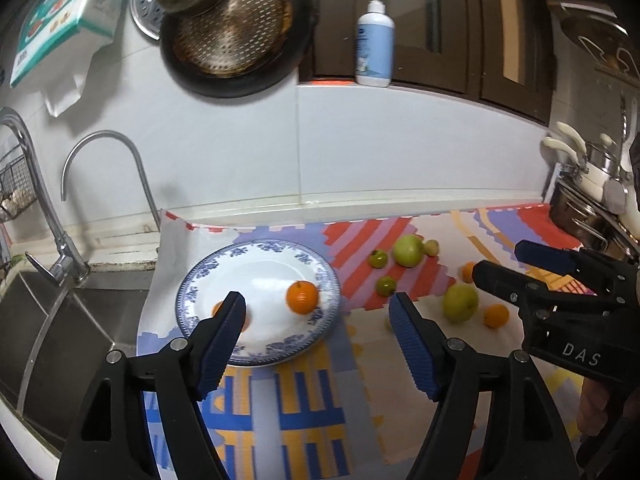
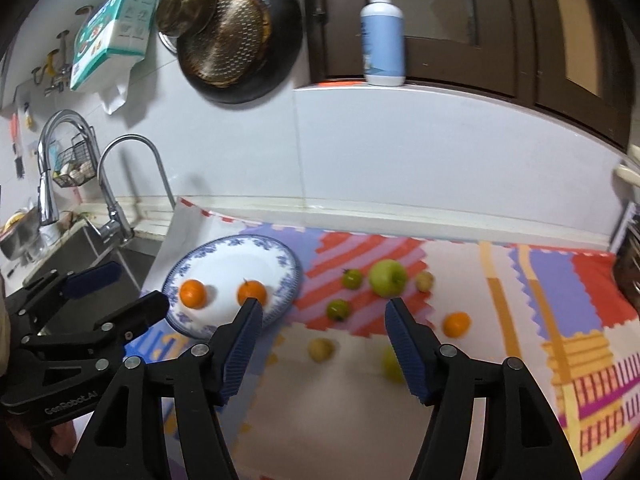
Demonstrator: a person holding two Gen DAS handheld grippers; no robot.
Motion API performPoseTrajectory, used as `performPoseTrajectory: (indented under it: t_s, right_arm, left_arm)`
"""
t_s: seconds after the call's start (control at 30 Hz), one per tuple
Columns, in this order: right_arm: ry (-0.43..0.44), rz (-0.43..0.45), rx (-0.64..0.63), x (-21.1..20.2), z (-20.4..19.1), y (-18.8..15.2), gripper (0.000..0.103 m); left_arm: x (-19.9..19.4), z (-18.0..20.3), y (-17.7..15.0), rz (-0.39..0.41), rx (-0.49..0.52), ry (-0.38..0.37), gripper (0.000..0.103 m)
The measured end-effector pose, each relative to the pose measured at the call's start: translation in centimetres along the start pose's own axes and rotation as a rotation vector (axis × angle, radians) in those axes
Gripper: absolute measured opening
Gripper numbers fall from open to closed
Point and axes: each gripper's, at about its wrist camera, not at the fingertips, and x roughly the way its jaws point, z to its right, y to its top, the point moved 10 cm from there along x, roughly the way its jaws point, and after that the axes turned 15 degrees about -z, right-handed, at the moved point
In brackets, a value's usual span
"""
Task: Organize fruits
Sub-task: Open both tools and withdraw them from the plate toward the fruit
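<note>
Sorting oranges onto the plate (image 2: 280,258); both grippers gape wide, empty.
We judge the loose orange (image 2: 456,324) on the mat (image 2: 460,360) light, firm, roll-prone: pinch its middle with the right gripper (image 2: 324,344); left gripper (image 1: 318,340) hangs over the plate.

A pump bottle (image 2: 382,28) stands upright on the ledge in front of dark cabinet doors (image 2: 500,24). On the white wall hang a black pan (image 2: 244,40), a perforated steel tray (image 1: 148,4) behind it and a teal box (image 2: 110,28). Two curved faucets (image 2: 132,184) rise beside the steel sink (image 1: 60,320), with a wire basket (image 2: 76,160) on the wall behind them. A bright patterned mat (image 2: 540,320) covers the counter. Steel pots (image 1: 592,208) sit at its right end.
</note>
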Motion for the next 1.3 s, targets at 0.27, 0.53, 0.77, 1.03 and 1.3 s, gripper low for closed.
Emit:
performPoseTrajectory:
  t_s: [0.27,0.53,0.77,1.03,1.3]
  right_arm:
    - [-0.053,-0.019,0.038,-1.1,3.5,-2.7,0.064]
    - [-0.109,-0.043,0.066,-1.1,6.4,-4.9,0.064]
    - [-0.122,-0.100,0.076,1.1,8.3,-6.0,0.064]
    - [-0.119,-0.171,0.109,4.4,9.9,-6.9,0.064]
    - [-0.116,-0.219,0.143,6.8,10.8,-7.7,0.064]
  left_arm:
    - [-0.2,3.3,-1.3,0.005,0.049,0.006,0.077]
    - [1.2,5.4,-2.7,-0.017,0.093,0.021,0.077]
    - [4.1,6.4,-3.8,-0.082,0.102,0.011,0.077]
    - [7.1,7.0,-3.8,-0.122,0.134,0.013,0.077]
    - [9.7,7.4,-3.5,-0.146,0.146,-0.007,0.073]
